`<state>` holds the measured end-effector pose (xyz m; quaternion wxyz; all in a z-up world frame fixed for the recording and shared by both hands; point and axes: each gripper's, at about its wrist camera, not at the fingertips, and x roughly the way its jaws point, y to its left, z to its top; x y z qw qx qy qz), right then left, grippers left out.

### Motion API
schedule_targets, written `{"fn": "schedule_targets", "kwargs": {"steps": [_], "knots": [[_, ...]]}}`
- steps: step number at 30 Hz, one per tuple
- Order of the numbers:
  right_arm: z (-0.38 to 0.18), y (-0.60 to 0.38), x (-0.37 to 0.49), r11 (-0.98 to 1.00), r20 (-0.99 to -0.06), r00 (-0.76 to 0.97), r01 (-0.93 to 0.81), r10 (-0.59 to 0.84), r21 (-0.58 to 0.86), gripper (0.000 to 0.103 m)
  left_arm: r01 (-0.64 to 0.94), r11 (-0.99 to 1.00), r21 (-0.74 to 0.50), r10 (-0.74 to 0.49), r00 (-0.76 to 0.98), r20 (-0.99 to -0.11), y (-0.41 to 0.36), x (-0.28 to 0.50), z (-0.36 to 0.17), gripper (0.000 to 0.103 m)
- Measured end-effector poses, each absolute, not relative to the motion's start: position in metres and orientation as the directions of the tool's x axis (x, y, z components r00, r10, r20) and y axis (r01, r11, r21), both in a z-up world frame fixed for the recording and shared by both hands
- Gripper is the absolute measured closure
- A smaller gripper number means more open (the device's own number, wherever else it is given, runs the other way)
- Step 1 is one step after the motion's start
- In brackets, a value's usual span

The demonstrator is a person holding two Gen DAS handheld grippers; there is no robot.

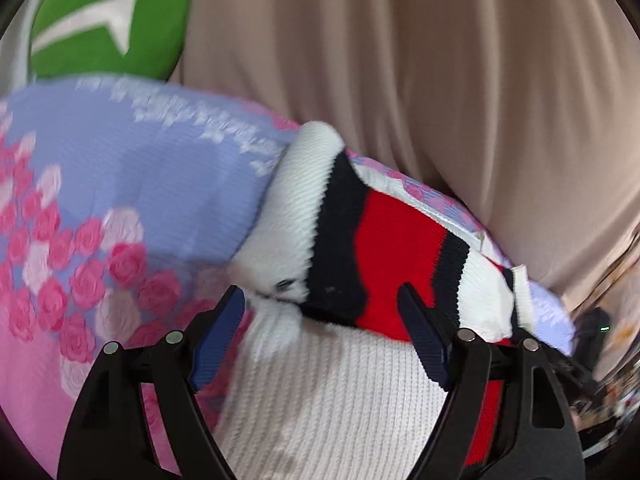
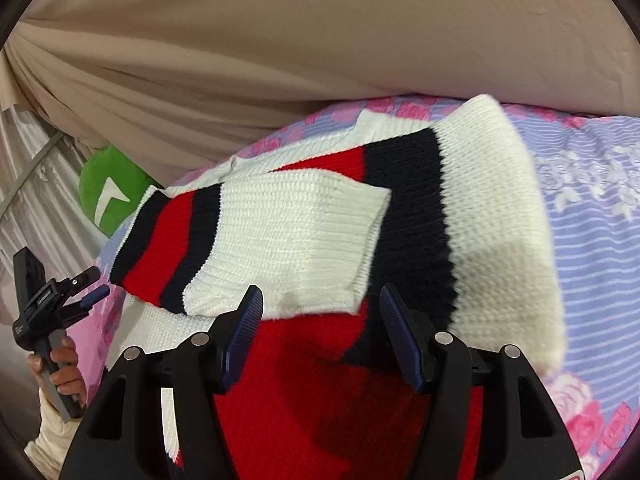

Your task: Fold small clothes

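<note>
— Where's the striped knit sweater (image 2: 304,232) now?
— On the floral bedspread (image 2: 592,240), long axis ten-to-four. The folded sleeve lies at twelve o'clock of the right gripper (image 2: 320,320), which is nearer.
— Holding it?
— No. Both it and the left gripper (image 1: 320,320) gape open, gripping nothing.

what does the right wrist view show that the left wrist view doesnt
Only the right wrist view shows a hand holding the left gripper, and the sweater's sleeve folded across its body. Only the left wrist view shows the sweater's white sleeve end up close and a dark device with a green light. Both show the striped knit sweater, the rose-print bedspread, the green cushion, the beige fabric backdrop and open jaws.
</note>
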<state>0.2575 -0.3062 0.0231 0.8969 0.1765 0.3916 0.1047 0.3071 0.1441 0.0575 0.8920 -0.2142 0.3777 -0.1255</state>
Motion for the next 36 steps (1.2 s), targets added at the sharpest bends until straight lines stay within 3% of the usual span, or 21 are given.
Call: {"fn": "schedule_targets", "kwargs": {"steps": [3,4,5,7,10,12,14,17,19,20,24,28,29,31,34,36], "knots": [[0.018,-0.295,0.273,0.919,-0.688,0.654,-0.03,0.316,0.394,0.043,0.062,0.836,-0.546,-0.45,0.646,-0.617,0.15,0.312,0.05,0.027],[0.018,-0.292,0.275,0.919,-0.687,0.655,-0.028,0.315,0.394,0.049,0.061,0.823,-0.565,-0.471,0.629,-0.618,0.144,0.317,0.046,0.027],[0.018,-0.289,0.278,0.919,-0.688,0.654,-0.028,0.314,0.394,0.068,0.058,0.809,-0.585,-0.49,0.617,-0.616,0.141,0.32,0.043,0.027],[0.023,-0.287,0.279,0.914,-0.676,0.662,-0.033,0.322,0.403,0.091,0.054,0.797,-0.601,-0.504,0.607,-0.615,0.133,0.328,0.04,0.028],[0.056,-0.287,0.263,0.919,-0.594,0.741,-0.08,0.315,0.387,0.093,0.01,0.836,-0.548,-0.434,0.623,-0.65,0.123,0.339,0.039,0.048],[0.079,-0.293,0.246,0.929,-0.532,0.799,-0.088,0.281,0.359,0.093,-0.038,0.879,-0.476,-0.347,0.633,-0.692,0.12,0.347,0.037,0.072],[0.09,-0.311,0.228,0.936,-0.487,0.843,-0.053,0.228,0.348,0.093,-0.056,0.898,-0.436,-0.31,0.623,-0.718,0.118,0.35,0.032,0.082],[0.064,-0.338,0.232,0.952,-0.575,0.809,0.068,0.121,0.297,0.094,-0.04,0.916,-0.399,-0.291,0.618,-0.73,0.105,0.347,0.023,0.083],[0.021,-0.35,0.25,0.952,-0.688,0.718,0.128,0.103,0.277,0.094,-0.028,0.95,-0.312,-0.221,0.645,-0.732,0.089,0.342,0.024,0.083],[0.007,-0.353,0.253,0.949,-0.698,0.708,0.131,0.113,0.287,0.095,-0.028,0.957,-0.288,-0.201,0.653,-0.731,0.084,0.34,0.024,0.083],[0.016,-0.352,0.248,0.944,-0.673,0.729,0.121,0.126,0.308,0.093,-0.025,0.971,-0.239,-0.158,0.683,-0.713,0.074,0.336,0.021,0.082],[0.027,-0.364,0.233,0.926,-0.652,0.751,0.163,0.107,0.34,0.085,-0.019,0.975,-0.221,-0.146,0.695,-0.704,0.068,0.33,0.018,0.081],[0.035,-0.366,0.228,0.923,-0.637,0.765,0.178,0.089,0.342,0.078,-0.02,0.975,-0.22,-0.145,0.696,-0.703,0.066,0.332,0.016,0.081],[0.053,-0.361,0.22,0.93,-0.606,0.793,0.17,0.067,0.325,0.075,-0.02,0.977,-0.213,-0.139,0.699,-0.702,0.062,0.33,0.016,0.081],[0.074,-0.335,0.232,0.941,-0.583,0.801,0.082,0.133,0.328,0.054,-0.019,0.979,-0.201,-0.13,0.701,-0.701,0.055,0.332,0.012,0.081],[0.084,-0.3,0.252,0.953,-0.591,0.782,-0.009,0.196,0.304,0.054,-0.022,0.98,-0.2,-0.127,0.702,-0.701,0.059,0.332,0.015,0.081]]}}
